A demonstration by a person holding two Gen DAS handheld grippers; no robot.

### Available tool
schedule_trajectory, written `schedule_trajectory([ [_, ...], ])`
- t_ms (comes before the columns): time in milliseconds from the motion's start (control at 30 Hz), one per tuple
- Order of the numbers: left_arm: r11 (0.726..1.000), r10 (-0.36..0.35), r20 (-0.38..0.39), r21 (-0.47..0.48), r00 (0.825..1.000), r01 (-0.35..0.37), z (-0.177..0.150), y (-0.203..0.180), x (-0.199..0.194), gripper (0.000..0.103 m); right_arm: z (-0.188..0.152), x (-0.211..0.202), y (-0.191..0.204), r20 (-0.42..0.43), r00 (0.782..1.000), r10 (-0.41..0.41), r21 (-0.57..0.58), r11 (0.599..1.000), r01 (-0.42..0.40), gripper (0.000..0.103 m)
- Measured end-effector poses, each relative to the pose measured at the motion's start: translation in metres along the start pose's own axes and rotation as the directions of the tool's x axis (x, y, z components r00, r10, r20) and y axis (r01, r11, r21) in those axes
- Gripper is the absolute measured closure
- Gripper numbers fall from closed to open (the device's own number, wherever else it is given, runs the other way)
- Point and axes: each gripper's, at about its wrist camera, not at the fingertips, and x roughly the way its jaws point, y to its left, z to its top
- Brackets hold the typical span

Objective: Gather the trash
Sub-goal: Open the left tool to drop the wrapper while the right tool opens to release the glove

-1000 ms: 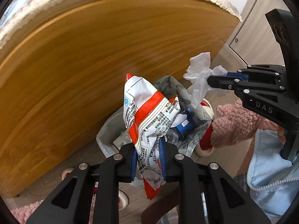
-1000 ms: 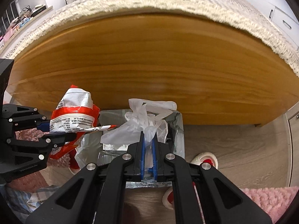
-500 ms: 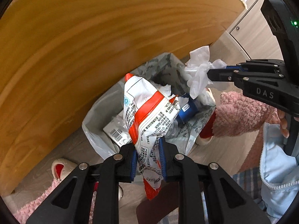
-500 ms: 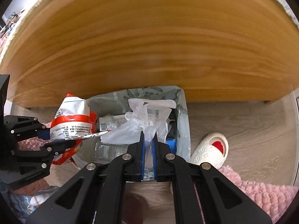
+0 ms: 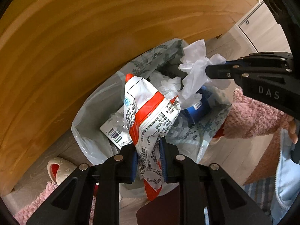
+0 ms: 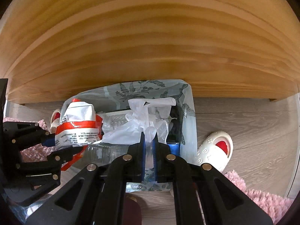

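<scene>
Both my grippers now lower over the bin

Left gripper [image 5: 148, 156] clamps the snack wrapper [image 5: 150, 116] upright, long axis vertical; right gripper [image 6: 149, 150] pinches crumpled plastic [image 6: 142, 123], both above the lined trash bin [image 6: 187, 112].

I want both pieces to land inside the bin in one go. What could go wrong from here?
The snack wrapper in the left gripper hangs near the trash bin's edge, so it might drop outside. The thin plastic glove in the right gripper could cling to the pads. The bin already looks fairly full.
</scene>
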Motion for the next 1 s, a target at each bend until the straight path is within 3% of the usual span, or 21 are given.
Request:
schedule_trajectory([
  [400,0.999,0.041,-0.044,-0.028,0.998,-0.042,0.007,0.009,0.029,0.085,0.005,0.025,0.006,-0.039,0.997,-0.067,-0.035,0.997,0.065,0.096],
  [1000,0.997,0.078,-0.063,-0.019,0.995,-0.080,0.010,0.011,0.053,0.085,0.010,0.040,0.013,-0.036,0.994,-0.100,-0.065,0.993,0.097,0.096],
])
